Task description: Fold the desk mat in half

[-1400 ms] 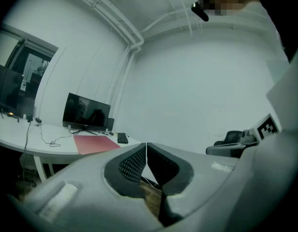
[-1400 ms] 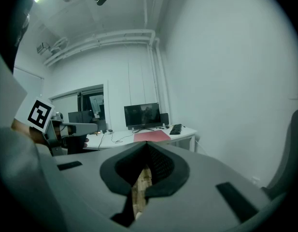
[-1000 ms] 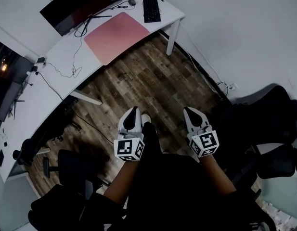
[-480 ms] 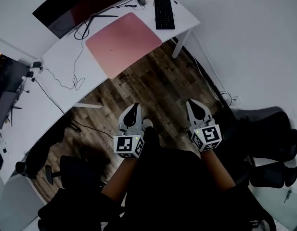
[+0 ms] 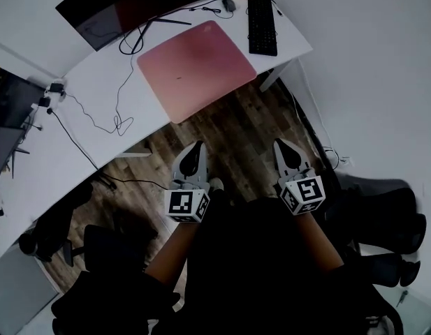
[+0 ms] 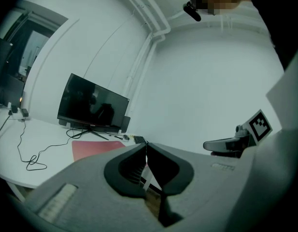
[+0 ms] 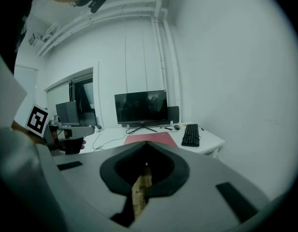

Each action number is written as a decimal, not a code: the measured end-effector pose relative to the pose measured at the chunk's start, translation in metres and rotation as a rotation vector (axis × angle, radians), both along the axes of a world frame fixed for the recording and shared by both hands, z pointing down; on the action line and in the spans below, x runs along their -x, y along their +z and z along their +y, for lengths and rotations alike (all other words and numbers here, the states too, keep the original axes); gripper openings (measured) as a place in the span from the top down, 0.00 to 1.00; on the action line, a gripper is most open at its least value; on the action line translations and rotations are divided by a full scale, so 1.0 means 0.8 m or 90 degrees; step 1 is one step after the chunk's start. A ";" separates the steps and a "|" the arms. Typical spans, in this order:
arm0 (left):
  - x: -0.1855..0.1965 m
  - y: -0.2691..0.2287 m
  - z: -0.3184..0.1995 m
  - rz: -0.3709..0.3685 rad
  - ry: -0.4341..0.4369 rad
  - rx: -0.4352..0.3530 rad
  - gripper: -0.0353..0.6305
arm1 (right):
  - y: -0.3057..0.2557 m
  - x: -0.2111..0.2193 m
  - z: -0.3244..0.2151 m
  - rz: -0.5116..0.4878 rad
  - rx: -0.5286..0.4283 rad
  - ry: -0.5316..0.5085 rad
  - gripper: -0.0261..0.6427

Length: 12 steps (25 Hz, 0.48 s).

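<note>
1. The flat pink rectangular desk mat (image 5: 196,68) lay unfolded on the white table (image 5: 96,110), its near corner reaching the table's front edge.
2. A black keyboard (image 5: 262,25) sat just beside the mat toward the table's right end, and a black flat monitor (image 5: 131,5) stood along the back edge.
3. The left gripper (image 5: 196,147) was clenched with nothing between its jaws, held over the brown wooden floor (image 5: 236,128), well apart from the table.
4. The right gripper (image 5: 283,145) was likewise clenched and empty, beside the left one.
</note>
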<state>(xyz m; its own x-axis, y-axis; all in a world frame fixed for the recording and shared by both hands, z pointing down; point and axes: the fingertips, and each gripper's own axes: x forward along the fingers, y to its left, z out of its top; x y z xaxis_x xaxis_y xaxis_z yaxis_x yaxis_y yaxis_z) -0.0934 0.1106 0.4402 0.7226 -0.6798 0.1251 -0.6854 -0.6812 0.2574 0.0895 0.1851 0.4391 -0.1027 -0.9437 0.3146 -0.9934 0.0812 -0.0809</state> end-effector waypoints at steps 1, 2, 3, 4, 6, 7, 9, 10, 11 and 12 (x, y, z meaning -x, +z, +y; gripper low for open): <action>0.003 0.003 -0.005 0.001 -0.005 0.000 0.91 | 0.002 0.000 -0.003 -0.002 0.002 -0.003 0.97; 0.006 0.005 -0.009 0.003 -0.011 0.000 0.91 | 0.004 -0.001 -0.006 -0.002 0.006 -0.007 0.97; 0.009 0.006 -0.013 0.004 -0.018 0.001 0.91 | 0.007 -0.004 -0.008 0.002 0.011 -0.011 0.97; 0.011 0.007 -0.017 0.006 -0.025 0.002 0.91 | 0.009 -0.008 -0.012 0.007 0.017 -0.013 0.97; 0.014 0.011 -0.024 0.009 -0.040 0.014 0.91 | 0.011 -0.015 -0.022 0.009 0.025 -0.016 0.97; 0.016 0.015 -0.027 0.010 -0.049 0.023 0.91 | 0.010 -0.017 -0.028 0.007 0.026 -0.019 0.97; 0.019 0.021 -0.033 0.008 -0.063 0.035 0.91 | 0.006 -0.016 -0.042 0.007 0.022 -0.033 0.97; 0.019 0.024 -0.036 0.003 -0.069 0.036 0.91 | 0.006 -0.015 -0.050 0.007 0.020 -0.044 0.97; 0.017 0.026 -0.040 -0.005 -0.073 0.033 0.91 | 0.009 -0.015 -0.059 0.005 0.022 -0.057 0.97; 0.014 0.028 -0.044 -0.016 -0.077 0.030 0.91 | 0.013 -0.017 -0.068 0.000 0.027 -0.072 0.97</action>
<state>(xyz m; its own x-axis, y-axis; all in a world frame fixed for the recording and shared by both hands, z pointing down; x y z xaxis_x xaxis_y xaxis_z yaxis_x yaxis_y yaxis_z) -0.1047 0.0757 0.4625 0.6318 -0.7549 0.1758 -0.7686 -0.5808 0.2681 0.1030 0.1306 0.4495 -0.2072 -0.9120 0.3541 -0.9782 0.1887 -0.0864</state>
